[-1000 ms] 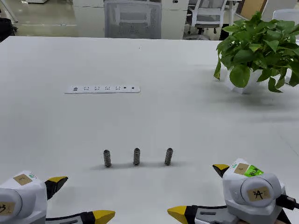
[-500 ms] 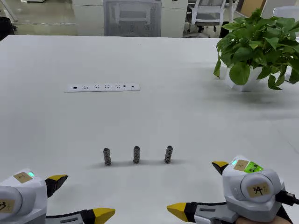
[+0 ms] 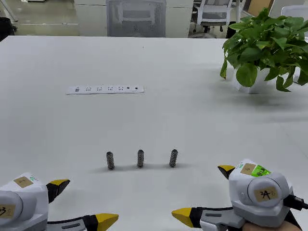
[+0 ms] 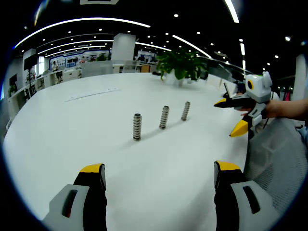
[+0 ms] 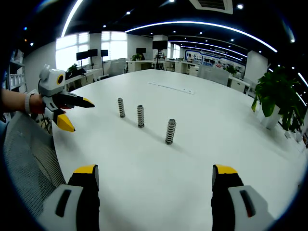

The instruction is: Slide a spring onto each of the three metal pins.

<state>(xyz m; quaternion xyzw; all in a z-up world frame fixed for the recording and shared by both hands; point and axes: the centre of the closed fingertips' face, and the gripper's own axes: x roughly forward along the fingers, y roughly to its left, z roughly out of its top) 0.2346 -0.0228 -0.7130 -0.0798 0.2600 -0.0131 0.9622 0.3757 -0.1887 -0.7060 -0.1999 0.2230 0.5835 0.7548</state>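
Three coiled metal springs stand upright in a row on the white table, each around a pin: the left spring (image 3: 110,160), the middle spring (image 3: 140,158) and the right spring (image 3: 173,158). My left gripper (image 3: 83,201) is open at the near left edge, well short of the row, with nothing between its jaws. Open and equally bare, my right gripper (image 3: 203,191) sits at the near right. In the left gripper view the springs (image 4: 164,117) stand ahead of the left gripper (image 4: 159,167), with the right gripper (image 4: 228,118) off to the side. The right gripper view shows the springs (image 5: 140,116) beyond the right gripper (image 5: 155,169), and the left gripper (image 5: 78,115).
A white power strip (image 3: 105,89) lies flat farther back, left of centre. A potted plant (image 3: 264,48) stands at the far right. Office chairs (image 3: 136,19) line the table's far edge. Bare table (image 3: 192,120) surrounds the springs.
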